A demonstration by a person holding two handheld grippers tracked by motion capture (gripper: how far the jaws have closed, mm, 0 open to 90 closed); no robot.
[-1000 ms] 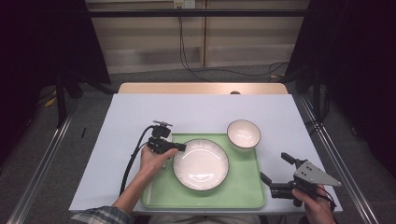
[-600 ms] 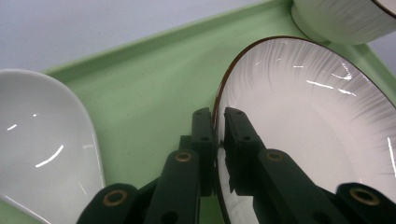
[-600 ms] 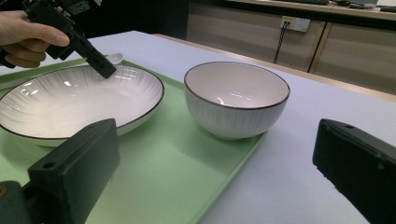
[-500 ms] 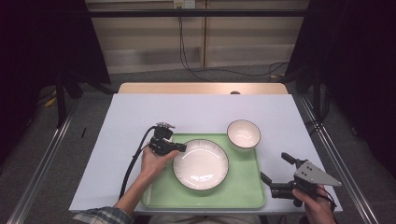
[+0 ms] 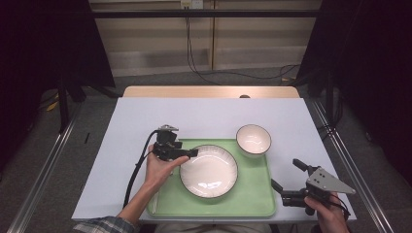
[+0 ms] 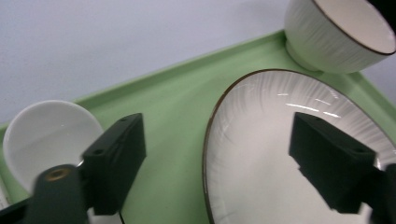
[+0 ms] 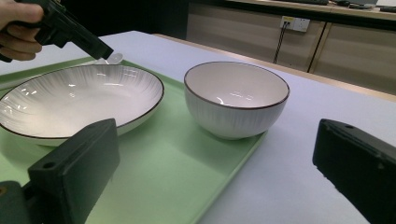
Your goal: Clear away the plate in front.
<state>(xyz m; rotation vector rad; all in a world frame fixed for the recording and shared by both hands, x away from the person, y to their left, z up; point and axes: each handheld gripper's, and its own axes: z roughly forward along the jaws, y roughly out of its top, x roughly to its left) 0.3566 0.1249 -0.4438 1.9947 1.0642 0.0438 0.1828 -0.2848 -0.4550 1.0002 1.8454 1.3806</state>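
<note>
A white plate (image 5: 209,171) lies in the middle of a green tray (image 5: 252,201) on the bench (image 5: 121,145). A white bowl (image 5: 253,140) sits at the tray's far right corner. The left gripper (image 5: 187,153) hovers at the plate's left rim, jaws apart — a small white spoon (image 6: 44,135) lies beside it. The right gripper (image 5: 287,177) waits off the tray's right edge, jaws wide apart.

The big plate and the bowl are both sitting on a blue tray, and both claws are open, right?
Not quite: the tray is green, not blue, as the high view shows. The rest is right: the plate and the bowl both sit on it, and the left claw and the right claw are both open.
</note>
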